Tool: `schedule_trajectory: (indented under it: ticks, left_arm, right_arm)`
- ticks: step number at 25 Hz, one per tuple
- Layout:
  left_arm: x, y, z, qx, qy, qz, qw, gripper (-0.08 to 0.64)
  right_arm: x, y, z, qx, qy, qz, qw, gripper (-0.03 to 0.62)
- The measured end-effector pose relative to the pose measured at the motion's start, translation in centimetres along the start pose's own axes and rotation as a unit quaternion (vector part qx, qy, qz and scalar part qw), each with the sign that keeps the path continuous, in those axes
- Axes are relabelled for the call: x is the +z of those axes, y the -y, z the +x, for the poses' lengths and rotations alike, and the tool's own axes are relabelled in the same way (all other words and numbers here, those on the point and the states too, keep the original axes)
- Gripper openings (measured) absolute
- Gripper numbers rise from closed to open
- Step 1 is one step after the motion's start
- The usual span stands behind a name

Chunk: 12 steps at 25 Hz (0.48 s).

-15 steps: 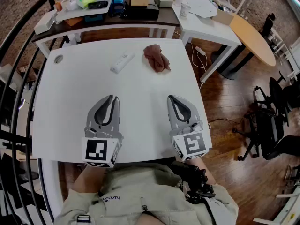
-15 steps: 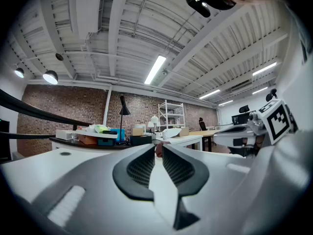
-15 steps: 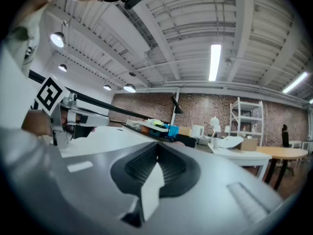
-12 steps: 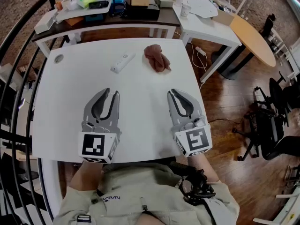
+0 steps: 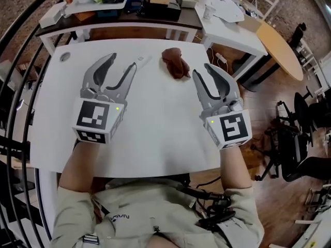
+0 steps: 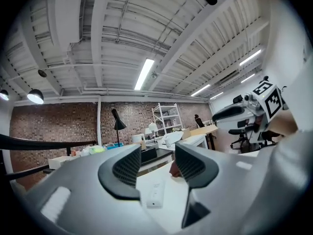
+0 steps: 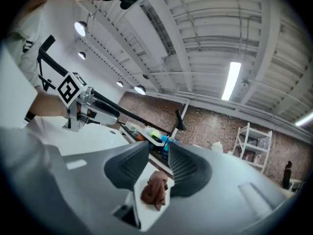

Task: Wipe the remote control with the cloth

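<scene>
Starting at the left, the left gripper is held level over the far part of the white tabletop with its jaws spread and nothing between them. The remote control is seen ahead through the gap, lying flat on the tabletop and not touched. In the head view most of it is hidden behind this gripper. It is judged to be light, stiff and made of smooth plastic, so some slipping is to be expected. Because it lies so low, a hold across its two long narrow sides near the middle is judged best, with the buttons kept free of the pads.

Further right, near the far edge of the tabletop, the brown cloth lies bunched in a loose heap, apart from the remote control. It is judged to be soft, limp and very light. It can be pinched at the raised fold on top and is likely to hang down once lifted.

At the right, the right gripper is also held level, its jaws partly spread and empty, with the cloth lined up ahead of them.

No brand or label can be read on the remote control or the cloth. Only black-and-white square patterns are shown on the gripper cubes, and the small print on the person's shirt is too blurred to be read.
</scene>
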<state>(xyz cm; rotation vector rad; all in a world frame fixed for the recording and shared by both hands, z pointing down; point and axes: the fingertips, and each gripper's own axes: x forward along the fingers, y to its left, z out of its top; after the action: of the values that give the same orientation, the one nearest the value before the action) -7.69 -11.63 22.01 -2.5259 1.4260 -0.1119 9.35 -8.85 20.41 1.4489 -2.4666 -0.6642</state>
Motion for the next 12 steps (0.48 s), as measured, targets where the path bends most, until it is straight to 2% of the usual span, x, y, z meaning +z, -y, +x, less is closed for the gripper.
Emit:
schedule_trajectory:
  ticks: [5,8,12]
  left_arm:
    - [-2.0,-1.7,4.4,-0.040,-0.052,-0.003,0.9978,0.302]
    - [-4.5,-2.6,6.8,-0.059,-0.102,-0.018,0.9929,0.319]
    - [-7.8,-3.0,9.5,-0.085,-0.167,-0.034,0.9817,0.338]
  right_arm:
    - [0.9,2.6,3.6,0.009,-0.008,-0.010,1.000,0.151]
    - [0.1,3.6,6.3,0.027,-0.030,-0.014,0.999,0.168]
    - [-2.3,4.4,9.8,0.051,-0.067,-0.003,0.996,0.216]
